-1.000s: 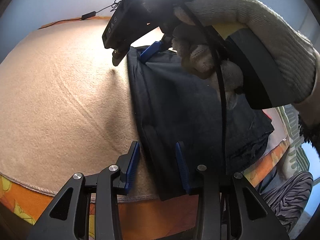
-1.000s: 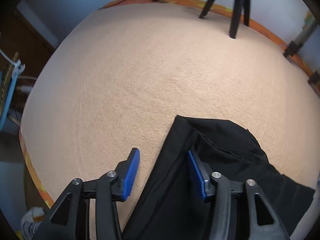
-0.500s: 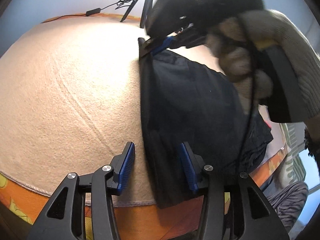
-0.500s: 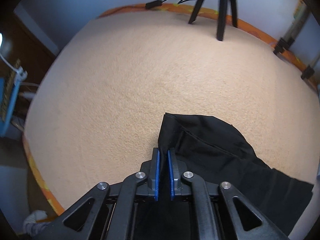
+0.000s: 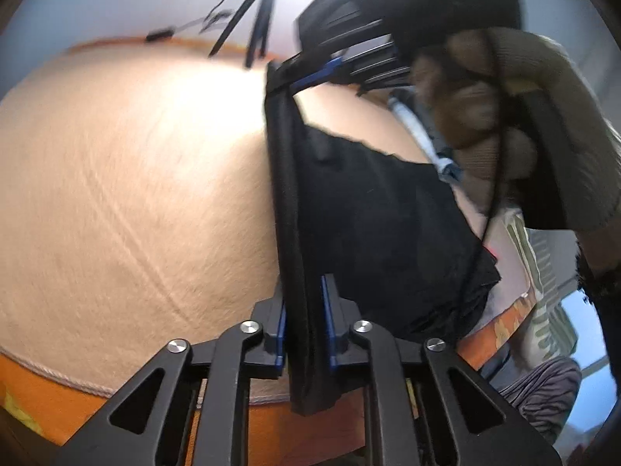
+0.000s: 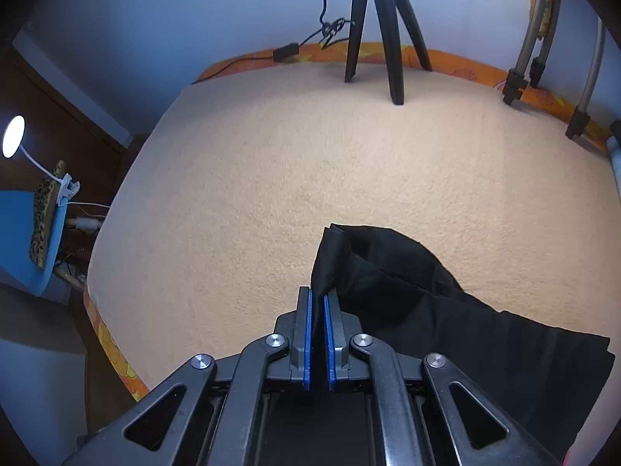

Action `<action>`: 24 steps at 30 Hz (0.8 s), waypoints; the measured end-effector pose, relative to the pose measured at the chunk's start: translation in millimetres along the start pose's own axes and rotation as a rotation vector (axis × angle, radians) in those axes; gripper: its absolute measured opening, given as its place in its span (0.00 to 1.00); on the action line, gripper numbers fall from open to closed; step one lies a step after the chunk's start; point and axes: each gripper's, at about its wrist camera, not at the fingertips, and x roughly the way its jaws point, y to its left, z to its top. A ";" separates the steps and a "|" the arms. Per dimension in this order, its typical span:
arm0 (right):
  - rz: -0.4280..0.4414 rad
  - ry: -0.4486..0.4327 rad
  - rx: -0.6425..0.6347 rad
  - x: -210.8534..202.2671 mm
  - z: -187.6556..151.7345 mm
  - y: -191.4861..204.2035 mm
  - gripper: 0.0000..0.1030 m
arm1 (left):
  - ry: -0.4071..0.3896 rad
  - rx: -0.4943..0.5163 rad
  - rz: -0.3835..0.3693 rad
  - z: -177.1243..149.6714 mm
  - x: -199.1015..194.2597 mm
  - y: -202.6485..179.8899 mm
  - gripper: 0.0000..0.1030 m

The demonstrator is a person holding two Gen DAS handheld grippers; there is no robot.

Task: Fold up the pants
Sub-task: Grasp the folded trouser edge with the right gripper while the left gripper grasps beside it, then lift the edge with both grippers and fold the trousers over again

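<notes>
The black pants (image 5: 380, 225) are lying partly folded on the tan blanket (image 5: 128, 202), one long folded edge lifting clear of it, pinched at both ends, the rest sagging toward the near edge, cloth creasing softly.

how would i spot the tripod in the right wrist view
Start at the beige blanket covering the bed and follow it to its far edge by the wall. The black tripod stands there on three splayed legs, unlike the pale clamped tubes to its right.
</notes>
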 end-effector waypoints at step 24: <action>0.122 -0.148 0.038 -71.7 -9.6 -30.7 0.02 | -0.082 0.117 -0.152 20.2 -15.2 -56.1 0.09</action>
